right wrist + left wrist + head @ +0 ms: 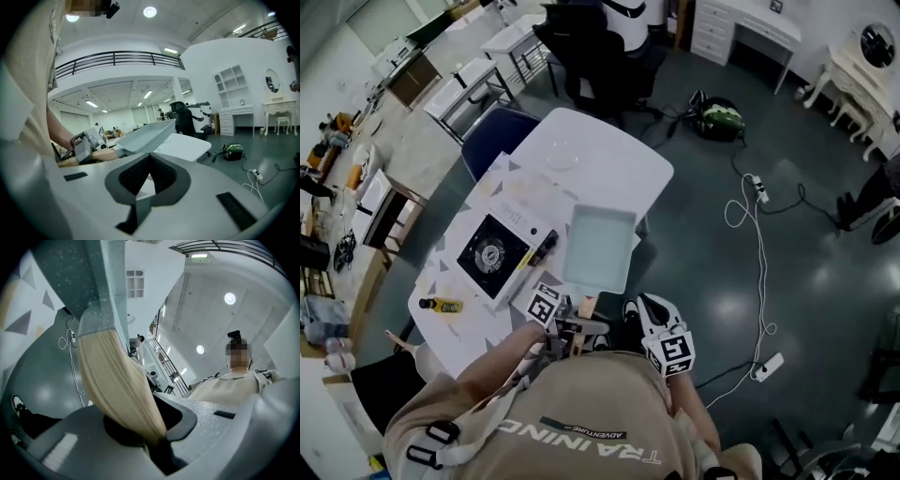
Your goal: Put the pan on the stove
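Nearest, seen from the head view, the back of the person's beige shirt [581, 431] reads "TRAINING" in large letters with "ADVENTURE" smaller beside it. Just ahead at 12 o'clock, the left gripper [572, 326] has its claw clamped on the pale wooden handle [117, 380] of the pan [600, 246]; the left gripper view shows both pads pressed against the wood. At 1 o'clock the right gripper [654, 314] is apart from the pan, and its claw is drawn together with nothing between the pads. The pan is square and light blue-green. In the right gripper view it is tilted, raised over the right edge of the white table [609, 155]. The stove [495, 253] lies just beside the pan at 10 o'clock, a flat unit with a round burner; its small print is too fine to read. A yellow bottle [441, 305] lies near the table's near-left edge. Bare tabletop stretches beyond the pan at 12 o'clock. Open dark floor [825, 281] fills 3 o'clock, crossed by a white cable [759, 253].
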